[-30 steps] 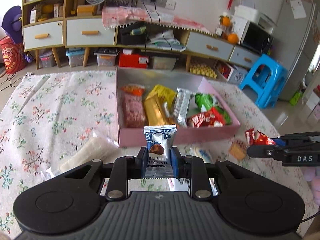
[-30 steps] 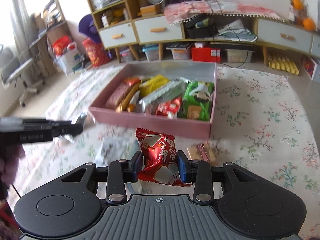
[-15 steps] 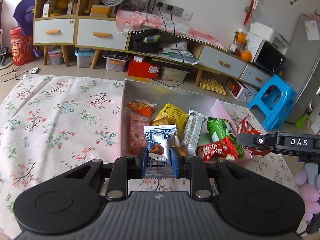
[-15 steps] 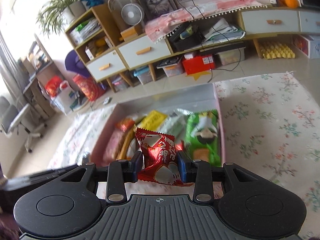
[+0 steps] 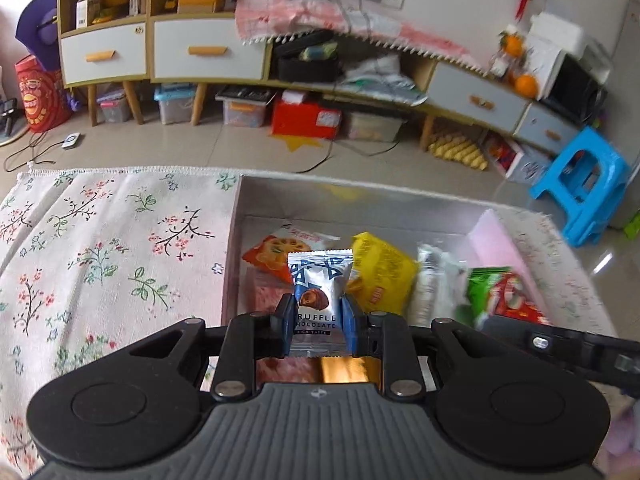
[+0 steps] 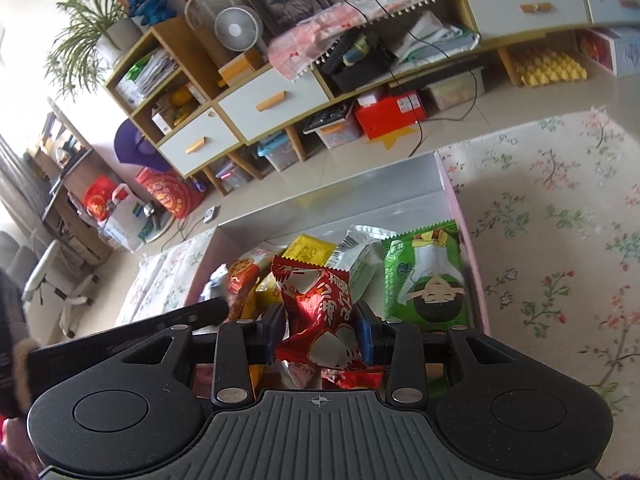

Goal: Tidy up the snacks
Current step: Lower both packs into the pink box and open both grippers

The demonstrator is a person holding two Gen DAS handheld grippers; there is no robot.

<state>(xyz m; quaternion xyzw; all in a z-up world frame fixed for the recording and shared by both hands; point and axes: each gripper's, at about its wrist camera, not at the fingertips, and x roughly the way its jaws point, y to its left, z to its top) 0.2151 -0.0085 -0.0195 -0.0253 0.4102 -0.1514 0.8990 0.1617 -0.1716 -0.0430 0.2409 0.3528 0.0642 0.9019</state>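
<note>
My left gripper is shut on a small white and blue truffle chocolate packet, held upright over the left part of the pink box. My right gripper is shut on a shiny red snack packet, hanging above the snacks inside the same pink box. In the box lie an orange packet, a yellow packet, a white bar and a green packet. The right gripper's black body crosses the lower right of the left wrist view.
The box sits on a floral cloth that spreads to its left and also to its right. Beyond lie a tiled floor, a long low cabinet with bins under it, and a blue stool.
Both grippers have travelled forward from the near side of the box to over its contents, each keeping its packet. The right wrist view has rolled, tilting the room.
</note>
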